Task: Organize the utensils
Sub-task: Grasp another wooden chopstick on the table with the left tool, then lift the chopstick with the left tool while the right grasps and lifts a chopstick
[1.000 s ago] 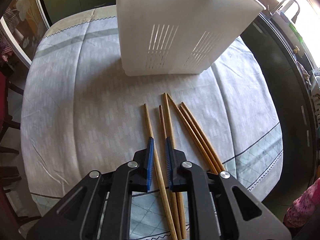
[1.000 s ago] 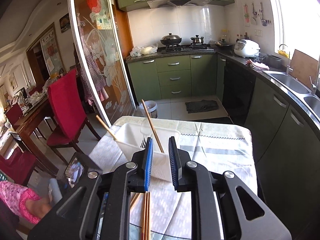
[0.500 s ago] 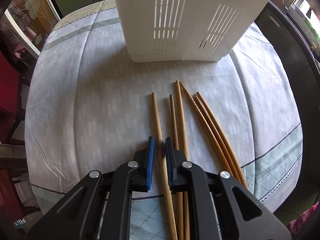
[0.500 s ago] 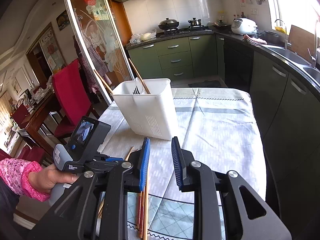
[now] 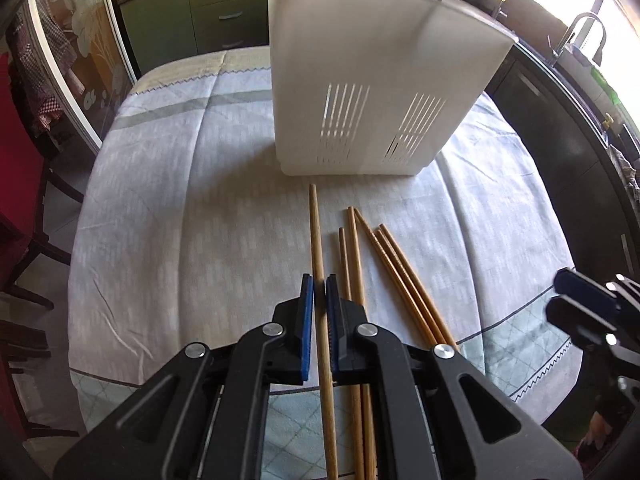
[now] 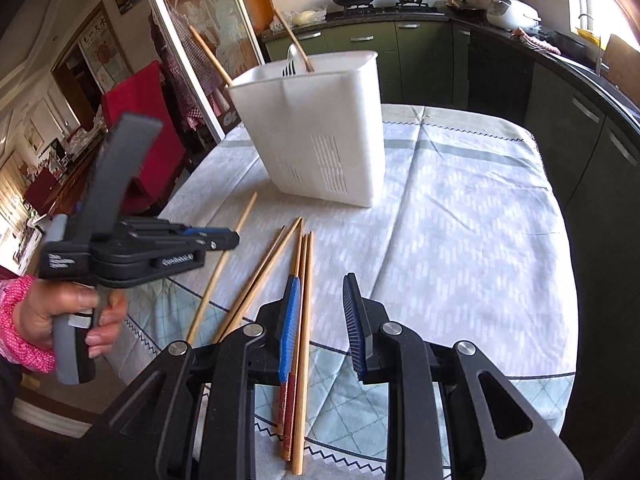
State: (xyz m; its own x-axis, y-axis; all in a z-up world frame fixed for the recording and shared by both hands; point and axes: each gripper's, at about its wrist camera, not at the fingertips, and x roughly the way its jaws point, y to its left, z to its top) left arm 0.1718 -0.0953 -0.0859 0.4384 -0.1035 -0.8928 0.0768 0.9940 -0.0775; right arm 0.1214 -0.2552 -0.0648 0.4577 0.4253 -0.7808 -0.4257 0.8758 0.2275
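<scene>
A white slotted utensil holder (image 5: pixel 376 92) stands on the table, also in the right wrist view (image 6: pixel 320 128), with chopsticks and a fork in it. My left gripper (image 5: pixel 319 284) is shut on a wooden chopstick (image 5: pixel 316 236) and holds it lifted off the cloth; it shows in the right wrist view (image 6: pixel 224 238) with that chopstick (image 6: pixel 236 232). Several more chopsticks (image 5: pixel 384 264) lie on the tablecloth to its right (image 6: pixel 280 256). My right gripper (image 6: pixel 320 292) is open and empty, low over the lying chopsticks; it shows at the right edge of the left wrist view (image 5: pixel 568 292).
The table has a pale patterned cloth (image 6: pixel 460 220). Its front edge (image 5: pixel 500 396) is near the grippers. Green kitchen cabinets (image 6: pixel 380 52) and a dark counter (image 5: pixel 568 128) lie beyond and to the right. Red chairs (image 6: pixel 140 120) stand to the left.
My left gripper closed on the leftmost chopstick and lifted it toward the holder. My right gripper dropped lower over the other chopsticks and opened wider.
</scene>
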